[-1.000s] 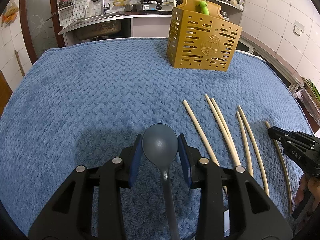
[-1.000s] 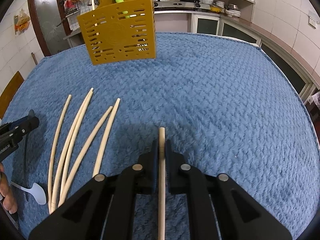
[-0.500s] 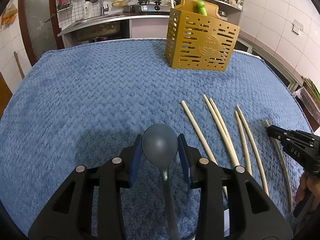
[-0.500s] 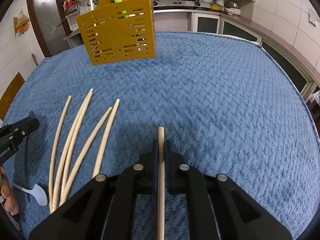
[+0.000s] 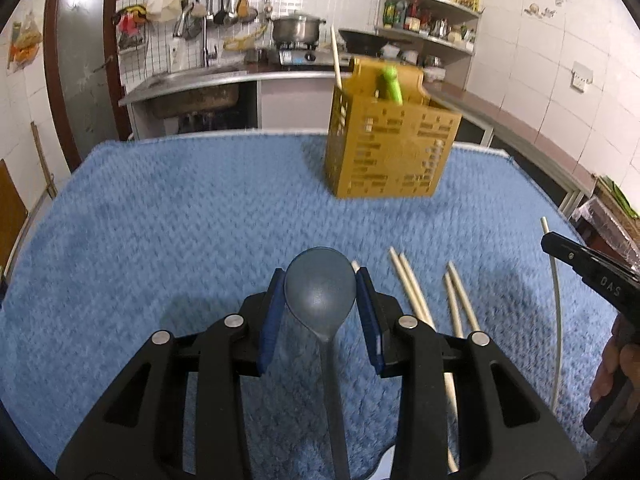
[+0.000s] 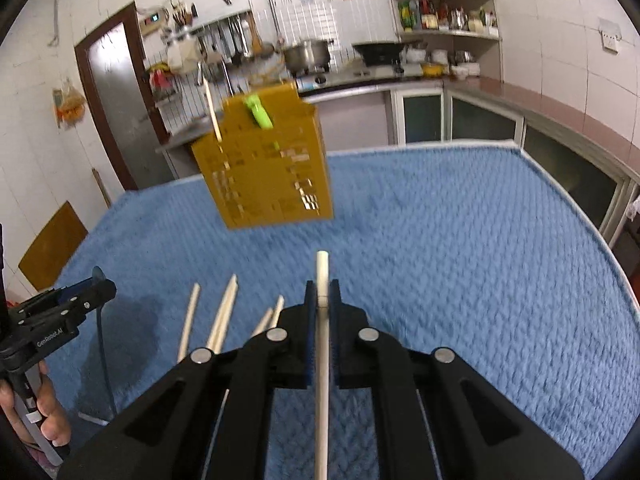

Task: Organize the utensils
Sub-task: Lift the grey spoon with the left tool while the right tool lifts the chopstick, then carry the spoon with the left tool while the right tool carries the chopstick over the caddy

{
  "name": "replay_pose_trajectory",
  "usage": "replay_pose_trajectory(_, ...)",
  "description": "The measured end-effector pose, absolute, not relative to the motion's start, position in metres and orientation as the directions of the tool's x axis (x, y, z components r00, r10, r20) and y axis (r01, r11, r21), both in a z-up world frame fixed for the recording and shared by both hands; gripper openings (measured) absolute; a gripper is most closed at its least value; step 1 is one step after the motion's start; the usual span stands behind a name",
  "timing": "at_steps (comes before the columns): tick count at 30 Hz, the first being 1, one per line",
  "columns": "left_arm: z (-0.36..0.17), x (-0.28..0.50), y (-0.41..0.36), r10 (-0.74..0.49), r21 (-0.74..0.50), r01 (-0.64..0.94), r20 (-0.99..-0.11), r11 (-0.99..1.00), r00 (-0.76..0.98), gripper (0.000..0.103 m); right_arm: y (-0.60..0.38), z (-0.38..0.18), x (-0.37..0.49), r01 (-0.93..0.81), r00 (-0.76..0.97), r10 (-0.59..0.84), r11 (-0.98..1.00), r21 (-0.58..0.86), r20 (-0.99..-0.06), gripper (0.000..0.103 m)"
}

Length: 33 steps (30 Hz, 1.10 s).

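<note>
My left gripper [image 5: 320,280] is shut on the bowl of a dark grey-blue spoon [image 5: 320,288], held above the blue cloth. My right gripper [image 6: 322,288] is shut on a pale chopstick [image 6: 322,272] that sticks out forward past its pads. In the left wrist view the right gripper [image 5: 550,240] shows at the right edge with that chopstick [image 5: 556,320] hanging from it. A perforated yellow utensil holder [image 5: 388,148] stands at the back of the table [image 6: 272,172], with one chopstick and a green-handled utensil [image 5: 390,84] in it. Several loose chopsticks [image 5: 412,288] lie on the cloth.
A blue textured cloth [image 5: 160,220] covers the whole table. A white spoon handle [image 6: 94,418] lies by the left hand in the right wrist view. Behind the table are a sink counter [image 5: 192,80], a stove with a pot [image 5: 296,30] and shelves.
Both grippers have risen from the cloth and tilted up, lifting the spoon and the chopstick. The holder and loose chopsticks now sit lower in both views.
</note>
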State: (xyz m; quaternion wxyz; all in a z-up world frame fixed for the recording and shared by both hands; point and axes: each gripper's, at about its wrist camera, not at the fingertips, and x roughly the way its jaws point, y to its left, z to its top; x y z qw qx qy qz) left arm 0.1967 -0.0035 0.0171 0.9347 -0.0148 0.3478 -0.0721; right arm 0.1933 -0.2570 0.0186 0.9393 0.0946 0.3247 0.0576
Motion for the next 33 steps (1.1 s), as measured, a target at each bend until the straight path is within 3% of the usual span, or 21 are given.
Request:
replay_pose_trajectory(21,0.088,0.236,-0.012,-0.191,-0.086,0.171,-0.491,0.981,0.85,0.034,-0.253,0.091,0.227,-0.084,0.91,0.15,0.98,0.181,-0.388,0.006)
replay_pose_trajectory(33,0.156,0.306,-0.041,-0.219,-0.053,0.213,-0.307,0.976,0.926,0.034,-0.249,0.15,0.299,-0.087,0.967,0.122,0.983,0.162,-0.222,0.006)
